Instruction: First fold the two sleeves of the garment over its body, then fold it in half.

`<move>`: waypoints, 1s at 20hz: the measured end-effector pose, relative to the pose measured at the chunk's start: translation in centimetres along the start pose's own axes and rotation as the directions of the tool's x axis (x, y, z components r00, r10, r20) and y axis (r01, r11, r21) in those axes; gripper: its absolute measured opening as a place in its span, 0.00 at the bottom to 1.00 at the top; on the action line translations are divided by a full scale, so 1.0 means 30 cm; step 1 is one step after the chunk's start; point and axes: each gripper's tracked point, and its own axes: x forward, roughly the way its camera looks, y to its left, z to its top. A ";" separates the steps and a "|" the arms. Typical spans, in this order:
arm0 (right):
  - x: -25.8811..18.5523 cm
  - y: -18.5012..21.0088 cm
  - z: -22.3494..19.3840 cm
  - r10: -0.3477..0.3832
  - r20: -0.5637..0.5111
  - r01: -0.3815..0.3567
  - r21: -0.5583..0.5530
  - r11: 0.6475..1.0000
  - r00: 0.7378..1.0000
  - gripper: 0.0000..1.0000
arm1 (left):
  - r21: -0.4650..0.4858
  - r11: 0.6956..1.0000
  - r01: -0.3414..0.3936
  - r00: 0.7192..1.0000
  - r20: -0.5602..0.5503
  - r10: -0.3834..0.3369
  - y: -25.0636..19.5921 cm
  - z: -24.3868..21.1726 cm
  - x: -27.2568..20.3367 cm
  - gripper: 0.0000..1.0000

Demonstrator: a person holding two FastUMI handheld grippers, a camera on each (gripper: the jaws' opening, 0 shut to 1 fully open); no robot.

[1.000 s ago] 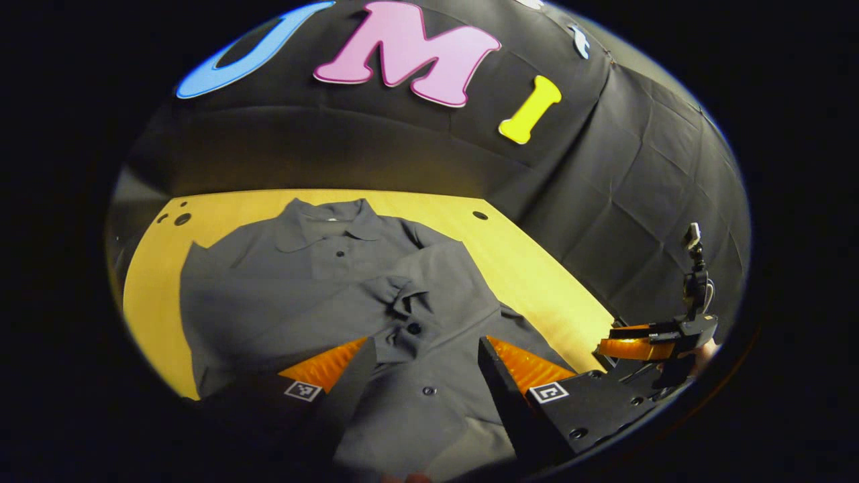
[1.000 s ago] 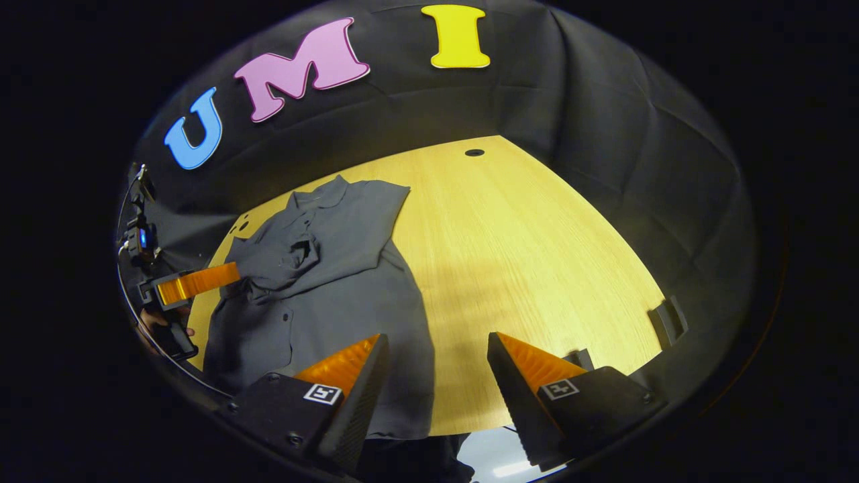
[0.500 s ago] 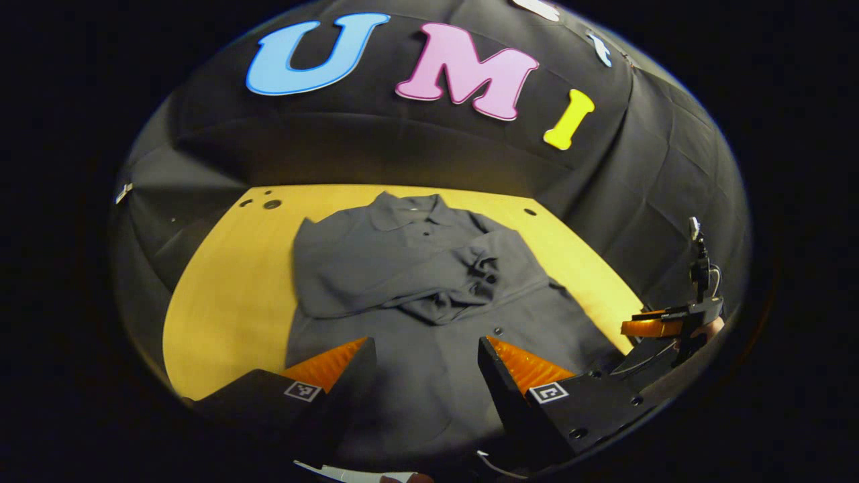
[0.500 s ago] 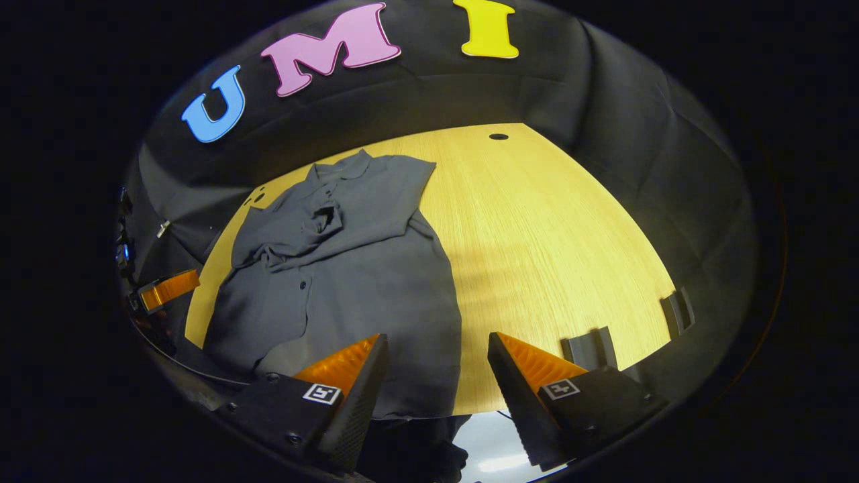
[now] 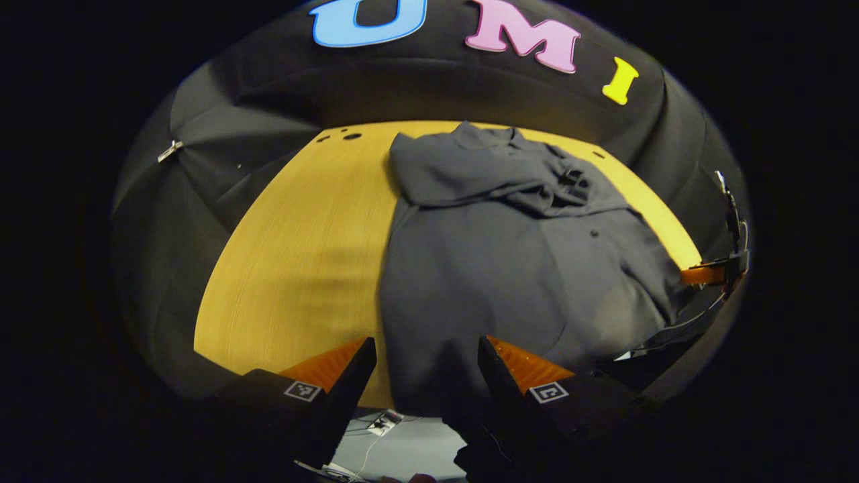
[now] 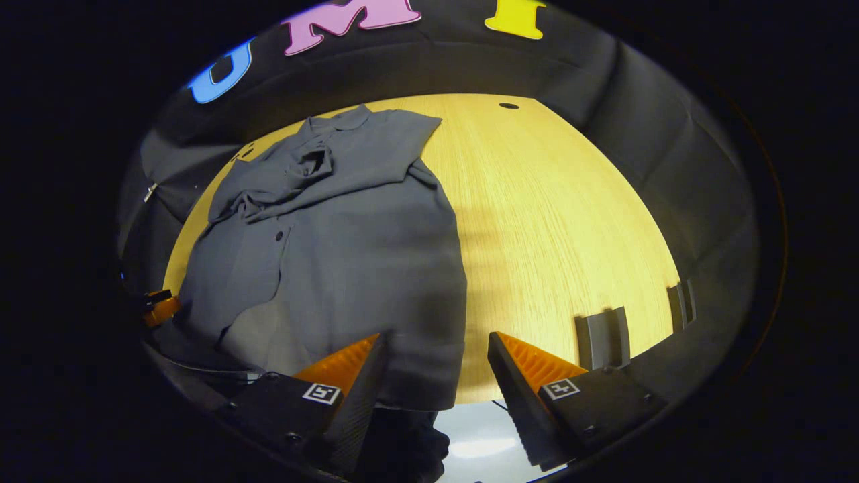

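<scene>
Left gripper (image 5: 423,365) and right gripper (image 6: 436,362) hover spread wide, empty, over the garment's (image 6: 335,248) hem at the worktop (image 6: 557,221) edge.

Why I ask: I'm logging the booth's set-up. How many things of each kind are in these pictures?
Garment: 1
Table: 1
Tongs: 2, left tongs and right tongs, both open
Grey brackets at the table's near edge: 2
Total: 6

Left claw (image 5: 421,365): black wedge-shaped finger mounts, ribbed inner faces, square black-and-white markers, round screws. Right claw (image 6: 436,362): same build.
</scene>
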 end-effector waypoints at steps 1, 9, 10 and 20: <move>0.009 0.003 -0.009 -0.006 -0.011 0.006 -0.008 1.000 1.000 0.93 | -0.009 1.000 -0.010 1.000 -0.027 0.009 0.011 -0.032 0.017 0.96; 0.043 0.023 -0.055 -0.040 -0.059 0.039 -0.022 0.999 0.997 0.90 | 0.027 0.999 -0.019 0.994 -0.103 0.022 0.002 -0.067 0.059 0.99; 0.043 0.020 -0.045 -0.039 -0.032 0.039 -0.002 0.999 0.999 0.89 | 0.025 0.999 -0.020 0.993 -0.115 0.023 0.003 -0.063 0.067 0.94; 0.046 0.091 -0.029 0.087 -0.061 -0.089 -0.024 0.996 0.994 0.05 | 0.083 0.995 0.048 0.993 -0.113 -0.038 -0.066 -0.005 0.080 0.06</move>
